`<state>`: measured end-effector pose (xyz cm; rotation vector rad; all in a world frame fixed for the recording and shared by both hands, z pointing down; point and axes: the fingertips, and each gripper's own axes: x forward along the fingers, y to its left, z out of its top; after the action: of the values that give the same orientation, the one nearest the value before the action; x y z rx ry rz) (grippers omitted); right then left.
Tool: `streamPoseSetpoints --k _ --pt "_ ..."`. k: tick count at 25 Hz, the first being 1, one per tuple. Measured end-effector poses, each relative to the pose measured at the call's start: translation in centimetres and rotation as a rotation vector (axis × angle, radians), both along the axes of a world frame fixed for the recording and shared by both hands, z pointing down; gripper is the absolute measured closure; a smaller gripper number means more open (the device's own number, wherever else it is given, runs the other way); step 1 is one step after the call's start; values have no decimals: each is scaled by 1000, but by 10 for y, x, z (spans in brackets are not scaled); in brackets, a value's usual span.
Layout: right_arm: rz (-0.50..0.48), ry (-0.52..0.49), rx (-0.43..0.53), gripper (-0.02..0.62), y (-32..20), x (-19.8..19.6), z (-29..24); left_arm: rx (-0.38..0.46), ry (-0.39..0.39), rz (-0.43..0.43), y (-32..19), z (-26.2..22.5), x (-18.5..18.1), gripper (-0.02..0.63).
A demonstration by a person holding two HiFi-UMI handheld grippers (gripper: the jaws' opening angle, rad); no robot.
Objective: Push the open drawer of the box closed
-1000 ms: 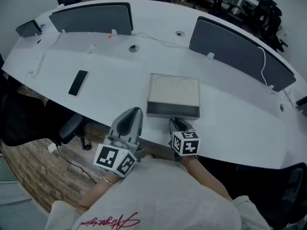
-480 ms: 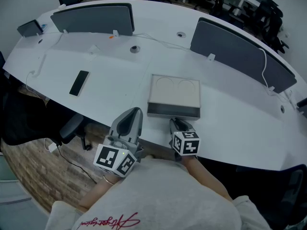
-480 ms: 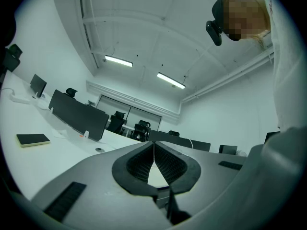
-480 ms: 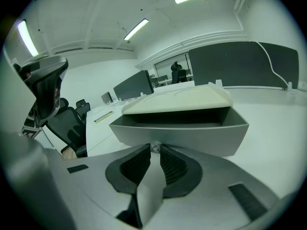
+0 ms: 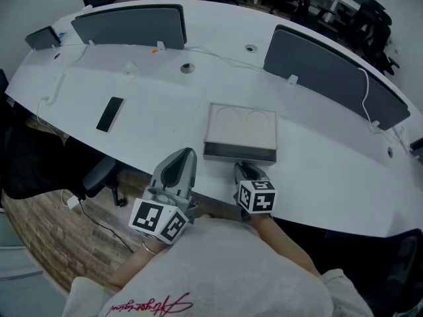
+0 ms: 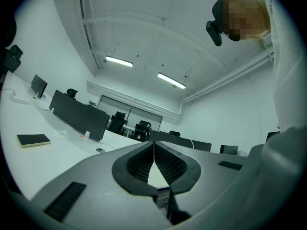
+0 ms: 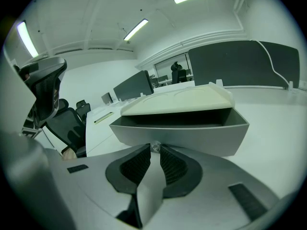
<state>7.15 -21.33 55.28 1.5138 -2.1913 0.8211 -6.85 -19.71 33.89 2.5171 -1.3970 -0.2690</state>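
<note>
A flat beige box lies on the white table, and its grey drawer stands pulled out a short way toward me. In the right gripper view the drawer front fills the middle, dark inside under the box lid. My right gripper is at the drawer front, its jaws closed around the small round knob at their tips. My left gripper hovers at the table's near edge, left of the box, shut with nothing in it.
A black phone lies at the left. Dark desk dividers stand along the far side, with a white cable running between them. An office chair sits below the near table edge.
</note>
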Motion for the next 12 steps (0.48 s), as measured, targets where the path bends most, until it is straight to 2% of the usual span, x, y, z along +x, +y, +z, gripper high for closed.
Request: streamPoseSetpoints --k 12 --pt "0 -3 -2 522 -4 0 1 -1 3 5 -3 1 1 588"
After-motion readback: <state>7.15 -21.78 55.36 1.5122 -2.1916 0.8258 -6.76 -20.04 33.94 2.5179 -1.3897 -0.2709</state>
